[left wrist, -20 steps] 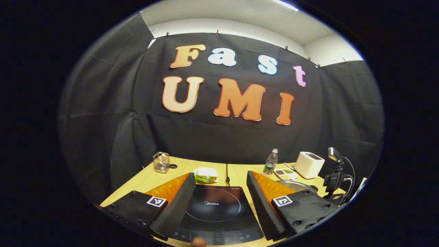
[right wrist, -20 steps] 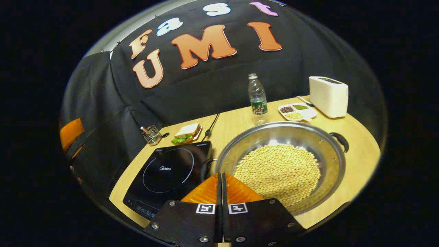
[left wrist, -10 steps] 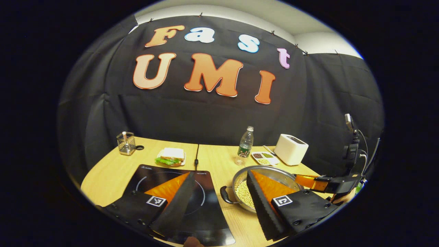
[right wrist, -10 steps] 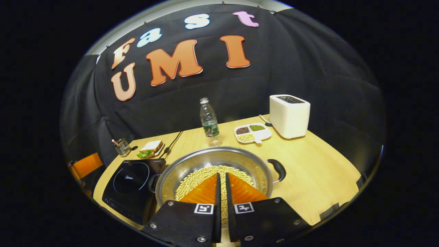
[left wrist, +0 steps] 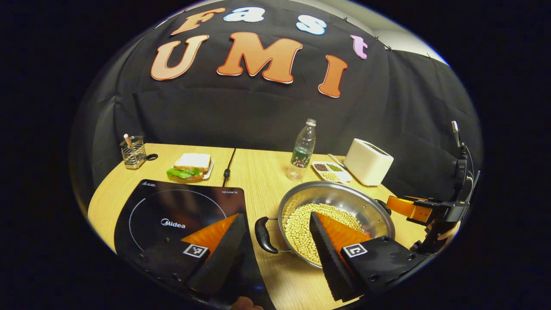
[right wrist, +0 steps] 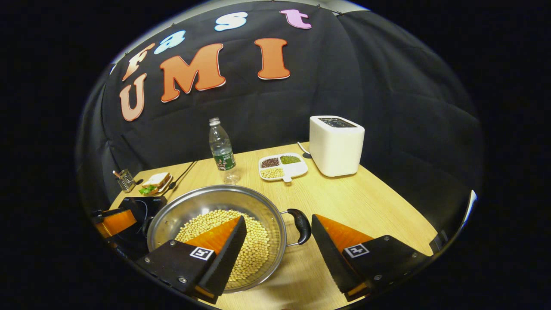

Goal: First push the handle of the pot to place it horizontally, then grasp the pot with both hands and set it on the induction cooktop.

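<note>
- The pot (right wrist: 217, 224), a wide steel pan holding pale beans (left wrist: 301, 224), sits on the wooden table (right wrist: 366, 202) just beside the induction cooktop (left wrist: 172, 215), not on it
- The right gripper (right wrist: 279, 239) has gone from pressed together half a second ago to spread wide; its fingers now straddle the pot's near handle (right wrist: 301, 224), one finger over the beans, the other over bare table, neither touching the handle
- The left gripper (left wrist: 277, 234) is spread as it was before; its view has dropped and swung toward the pot, so the pot's other handle (left wrist: 263, 229) now lies in the gap between its fingers, one finger over the cooktop, the other over the beans
- In the left gripper view the right gripper shows at the far side of the pot, with a hand (left wrist: 450, 232) behind it
- In the right gripper view the left gripper appears low at the left edge, over the cooktop
- Water bottle (right wrist: 221, 150), toaster (right wrist: 336, 145), divided dish (right wrist: 283, 167), sandwich (left wrist: 189, 165) and wire holder (left wrist: 132, 150) stand where they did along the back of the table
</note>
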A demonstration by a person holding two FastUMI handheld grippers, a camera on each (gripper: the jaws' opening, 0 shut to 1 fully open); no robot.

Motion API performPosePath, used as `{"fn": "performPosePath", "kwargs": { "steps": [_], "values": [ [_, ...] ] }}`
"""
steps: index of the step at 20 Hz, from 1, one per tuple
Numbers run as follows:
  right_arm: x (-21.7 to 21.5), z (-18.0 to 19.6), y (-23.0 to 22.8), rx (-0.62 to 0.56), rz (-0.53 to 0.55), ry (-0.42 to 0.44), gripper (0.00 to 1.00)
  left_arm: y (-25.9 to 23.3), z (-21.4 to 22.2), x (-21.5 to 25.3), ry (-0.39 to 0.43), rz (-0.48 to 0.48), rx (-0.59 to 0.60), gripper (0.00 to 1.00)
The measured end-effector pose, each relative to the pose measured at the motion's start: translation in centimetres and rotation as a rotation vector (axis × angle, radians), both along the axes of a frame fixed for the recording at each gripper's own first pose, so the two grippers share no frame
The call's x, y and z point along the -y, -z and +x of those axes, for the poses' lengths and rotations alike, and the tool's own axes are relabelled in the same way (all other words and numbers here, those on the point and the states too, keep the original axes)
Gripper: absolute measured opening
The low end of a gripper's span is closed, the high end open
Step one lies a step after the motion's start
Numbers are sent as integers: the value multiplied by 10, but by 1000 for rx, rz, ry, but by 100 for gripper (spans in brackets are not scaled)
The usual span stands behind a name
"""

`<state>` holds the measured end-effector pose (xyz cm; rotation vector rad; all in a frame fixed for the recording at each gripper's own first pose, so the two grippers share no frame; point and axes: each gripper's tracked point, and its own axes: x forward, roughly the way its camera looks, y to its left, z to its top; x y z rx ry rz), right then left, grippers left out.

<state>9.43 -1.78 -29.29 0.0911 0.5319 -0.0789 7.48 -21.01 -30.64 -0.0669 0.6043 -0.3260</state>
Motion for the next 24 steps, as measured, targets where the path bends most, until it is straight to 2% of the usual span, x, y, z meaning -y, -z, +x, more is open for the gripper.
{"fn": "performPosePath", "kwargs": {
  "steps": [4, 8, 10, 12, 14, 15, 16, 17, 18, 19, 21, 24],
  "values": [
    [17, 18, 37, -103, -43, 22, 95, 24, 7, 4, -2, 20, -59, 98],
    [13, 22, 61, -180, 5, -6, 93, 40, 9, 9, -7, 31, -103, 98],
    [13, 24, 64, -172, -8, -38, 66, 51, 12, 15, -13, 14, -135, 98],
    [13, 23, 61, -172, 0, -51, 62, 63, 10, 16, -20, 19, -184, 98],
    [15, 23, 61, -168, -6, -53, 60, 68, 17, 24, 0, 41, -177, 97],
    [16, 23, 60, -164, -11, -52, 60, 71, 19, 23, 3, 71, -171, 98],
    [19, 23, 60, -162, -8, -48, 60, 78, 23, 10, -6, 157, -174, 98],
    [20, 18, 54, -161, 1, -33, 60, 62, 24, 11, 8, 126, -150, 82],
    [19, 23, 59, -162, 22, -24, 58, 78, 29, 18, 10, 134, -162, 66],
    [18, 23, 59, -162, 25, -14, 58, 79, 29, 16, -3, 136, -163, 59],
    [17, 23, 57, -162, 38, 11, 53, 75, 30, 17, -17, 129, -165, 53],
    [12, 20, 46, -154, 55, 24, 51, 69, 27, 9, -28, 130, -171, 53]
  ]
}}
